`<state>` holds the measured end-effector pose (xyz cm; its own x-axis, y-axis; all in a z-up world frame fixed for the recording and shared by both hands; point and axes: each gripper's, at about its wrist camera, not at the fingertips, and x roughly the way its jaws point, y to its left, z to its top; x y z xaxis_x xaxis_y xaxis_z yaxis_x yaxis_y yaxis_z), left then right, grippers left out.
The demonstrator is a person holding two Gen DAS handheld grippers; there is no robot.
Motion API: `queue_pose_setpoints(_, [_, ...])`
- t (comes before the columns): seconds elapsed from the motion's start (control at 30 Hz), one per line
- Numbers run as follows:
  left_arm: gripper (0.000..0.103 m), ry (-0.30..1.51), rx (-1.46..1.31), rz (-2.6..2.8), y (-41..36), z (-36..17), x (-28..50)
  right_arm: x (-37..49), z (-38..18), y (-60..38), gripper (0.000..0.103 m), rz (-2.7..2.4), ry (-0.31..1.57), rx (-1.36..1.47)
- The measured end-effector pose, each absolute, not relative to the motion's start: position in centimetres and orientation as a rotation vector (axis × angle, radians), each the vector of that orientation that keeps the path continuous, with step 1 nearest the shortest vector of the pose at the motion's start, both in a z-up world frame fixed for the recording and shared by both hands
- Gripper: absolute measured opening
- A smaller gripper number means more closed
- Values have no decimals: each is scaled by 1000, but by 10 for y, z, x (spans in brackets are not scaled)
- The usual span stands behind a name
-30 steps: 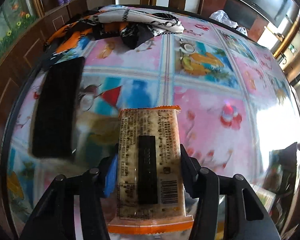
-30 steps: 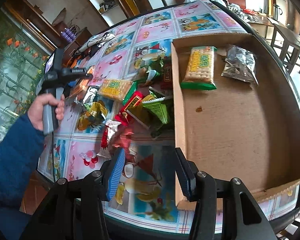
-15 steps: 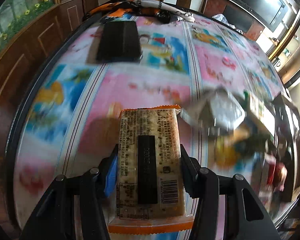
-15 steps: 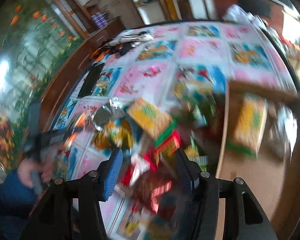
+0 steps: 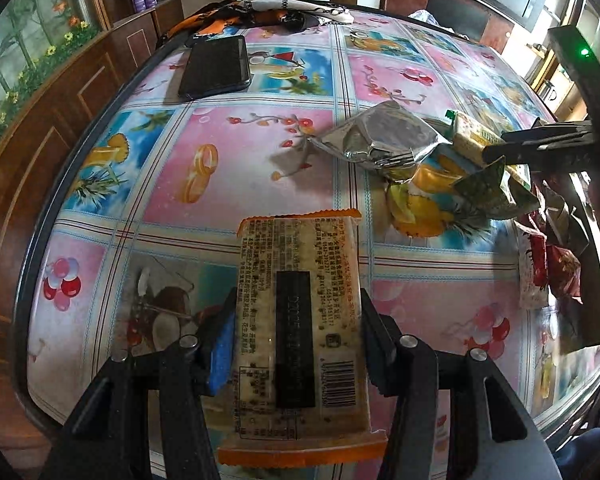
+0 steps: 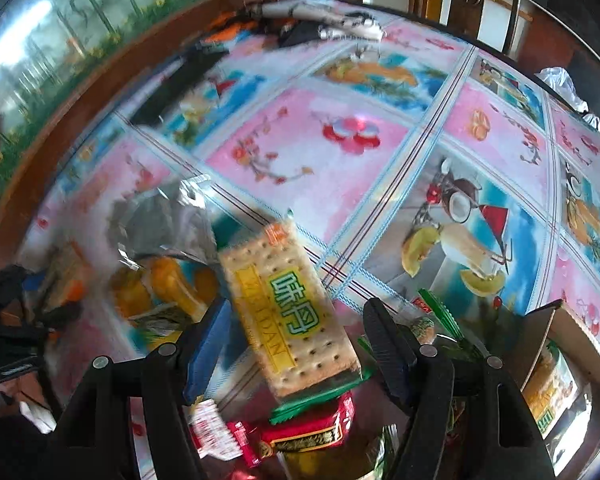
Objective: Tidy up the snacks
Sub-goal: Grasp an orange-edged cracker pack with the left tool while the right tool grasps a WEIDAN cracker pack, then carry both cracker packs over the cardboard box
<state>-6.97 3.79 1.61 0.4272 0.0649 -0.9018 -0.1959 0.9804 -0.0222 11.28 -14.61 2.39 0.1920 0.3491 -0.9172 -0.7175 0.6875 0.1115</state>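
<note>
My left gripper point(image 5: 296, 312) is shut on an orange-edged cracker pack point(image 5: 300, 320) and holds it above the fruit-print table point(image 5: 236, 152). My right gripper point(image 6: 296, 316) is open, with a green-edged cracker pack point(image 6: 288, 308) lying between its fingers on the snack pile. A silver foil bag point(image 5: 384, 140) and a yellow-green packet point(image 5: 488, 192) lie at the right in the left wrist view. Red packets point(image 6: 300, 436) lie under my right gripper. The cardboard box point(image 6: 556, 344) is at the lower right, with a cracker pack point(image 6: 548, 392) inside.
A black phone point(image 5: 216, 66) lies at the far left of the table. A patterned cloth point(image 5: 268, 16) is bunched at the far edge. A wooden cabinet point(image 5: 40, 128) runs along the left side.
My left gripper swung right with its pack, so the snack pile came into view. My right gripper moved from beside the box down over the pile and now straddles the green-edged cracker pack.
</note>
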Motion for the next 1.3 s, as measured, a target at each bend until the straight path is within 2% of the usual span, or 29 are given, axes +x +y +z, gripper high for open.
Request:
queue_pose_setpoints(0.03, [53, 1117, -133, 167, 38, 16, -70, 112, 21, -144, 72, 778, 1155, -392])
queue_pose_setpoints(0.1, [53, 1114, -127, 169, 37, 16, -70, 106, 17, -139, 64, 749, 1139, -437])
queue_pose_setpoints(0.17, [53, 1110, -122, 170, 36, 16, -69, 102, 18, -137, 50, 731, 1129, -446])
queue_pose_setpoints(0.2, [53, 1109, -119, 169, 35, 16, -68, 100, 18, -136, 50, 719, 1128, -449])
queue_pose_setpoints(0.37, [53, 1108, -125, 146, 32, 17, -63, 85, 22, -137, 49, 629, 1109, -417])
queue_pose_setpoints(0.67, [52, 1090, -87, 75, 11, 24, -57, 47, 72, -181, 49, 597, 1041, -156])
queue_pose_setpoints(0.8, [52, 1071, -48, 49, -2, 31, -54, 16, 76, -189, 50, 617, 1058, -36])
queue_pose_setpoints(1.3, [52, 982, 94, -30, -49, 62, -51, -27, 76, -207, 50, 608, 1055, 21])
